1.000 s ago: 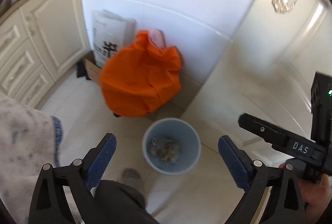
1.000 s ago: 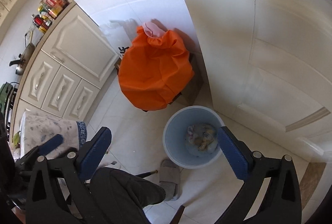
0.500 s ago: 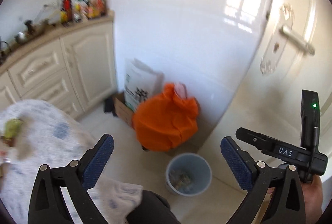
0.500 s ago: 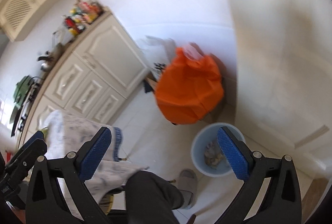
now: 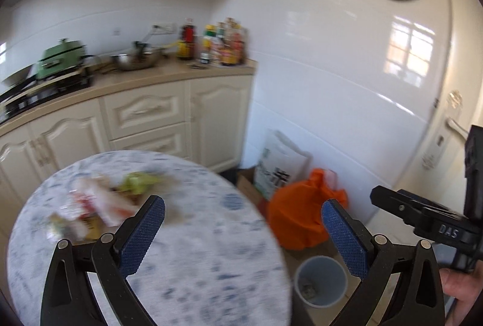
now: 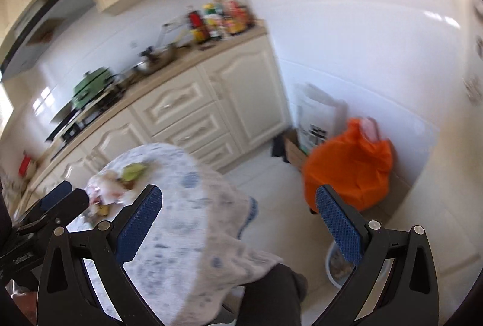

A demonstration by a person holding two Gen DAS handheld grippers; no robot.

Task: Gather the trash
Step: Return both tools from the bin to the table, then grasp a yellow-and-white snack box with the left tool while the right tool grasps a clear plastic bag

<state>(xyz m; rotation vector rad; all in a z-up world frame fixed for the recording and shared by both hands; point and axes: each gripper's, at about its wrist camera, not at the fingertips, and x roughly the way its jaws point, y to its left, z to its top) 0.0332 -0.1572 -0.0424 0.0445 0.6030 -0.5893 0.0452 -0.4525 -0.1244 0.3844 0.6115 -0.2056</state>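
Observation:
A blurred heap of wrappers and scraps (image 5: 99,205) lies on the far left part of a round table (image 5: 196,250) with a blue-flecked white cloth; the same heap of trash (image 6: 117,184) shows in the right wrist view. A pale blue waste bin (image 5: 321,280) with litter inside stands on the floor to the right of the table, partly hidden as the bin (image 6: 338,265) behind a finger. My left gripper (image 5: 243,223) is open and empty above the table's right edge. My right gripper (image 6: 238,211) is open and empty too, over the table and floor.
An orange bag (image 5: 297,217) and a white paper bag (image 5: 280,169) lean against the tiled wall behind the bin. Cream kitchen cabinets (image 5: 145,121) with bottles, a bowl and a green pot run along the back. A person's dark-trousered knee (image 6: 271,292) sits below the tablecloth.
Both views have swung up and left from the bin on the floor toward the table, bringing the heap of trash and the countertop into sight. Both grippers stayed open.

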